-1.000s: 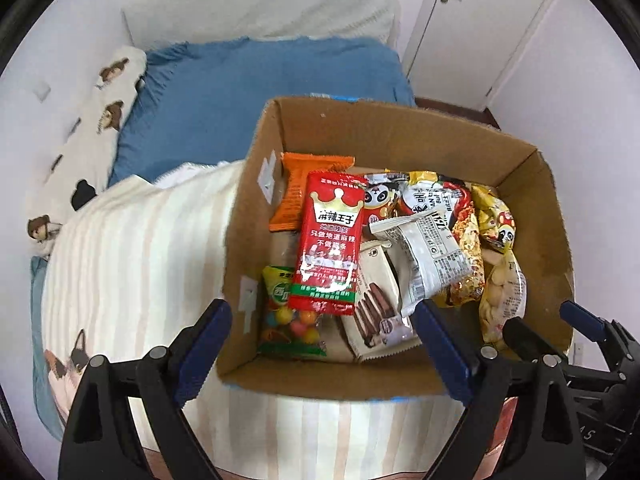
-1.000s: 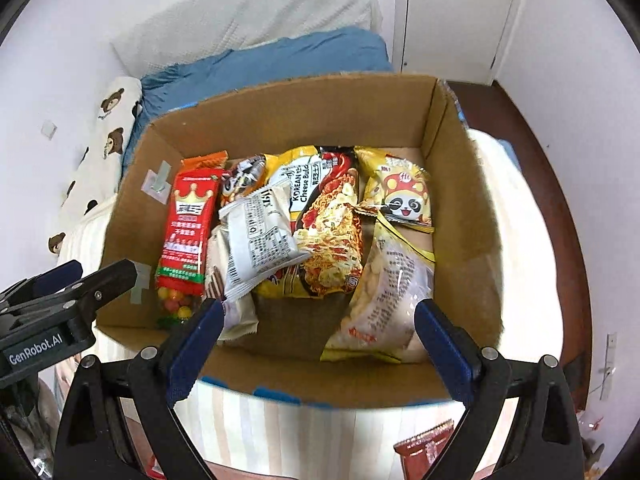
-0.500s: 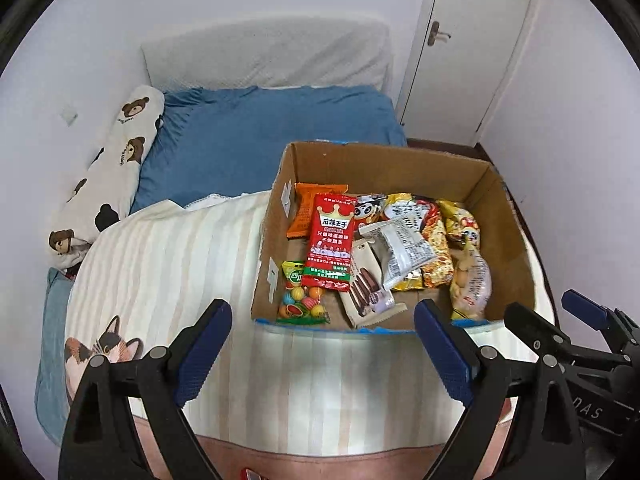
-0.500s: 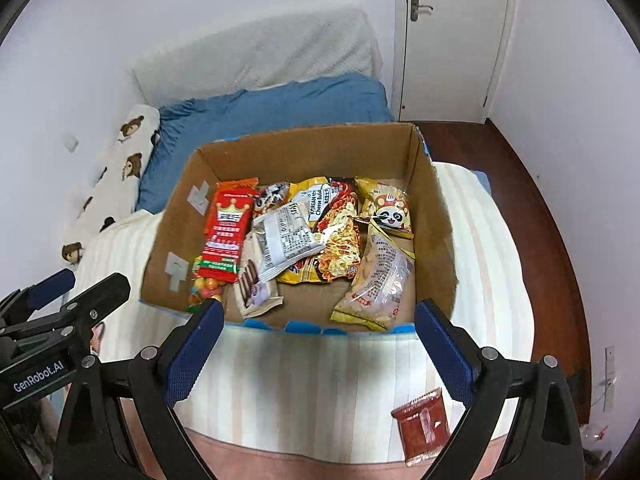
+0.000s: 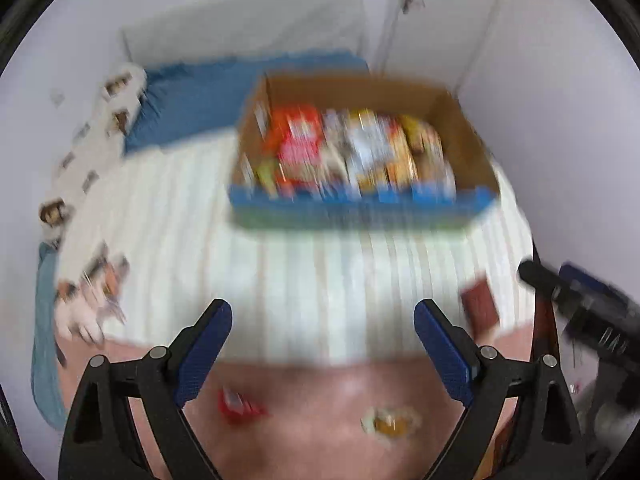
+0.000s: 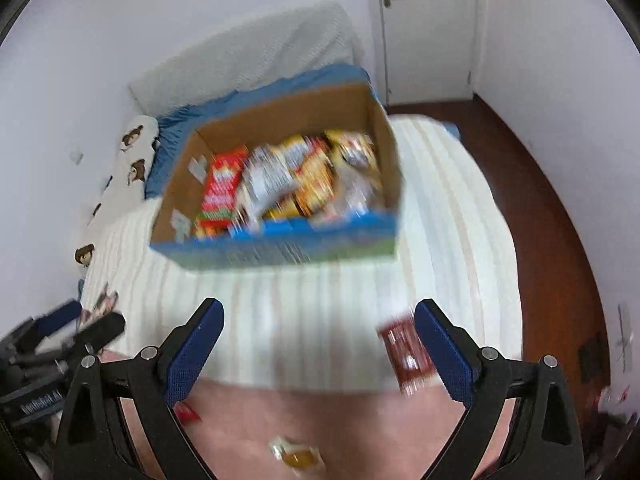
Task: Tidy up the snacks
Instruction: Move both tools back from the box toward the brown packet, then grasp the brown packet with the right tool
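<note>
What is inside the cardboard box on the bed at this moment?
The cardboard box holds a layer of snack packets: a red one at its left, white and yellow-orange ones beside it. Motion blur hides labels, and anything beneath that layer is covered.

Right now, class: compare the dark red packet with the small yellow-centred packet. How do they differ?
The dark red packet lies on the striped blanket; the yellow-centred packet lies on the pink cover. The first looks larger and darker, the second pale and clear-edged. Both lie outside the cardboard box.
</note>
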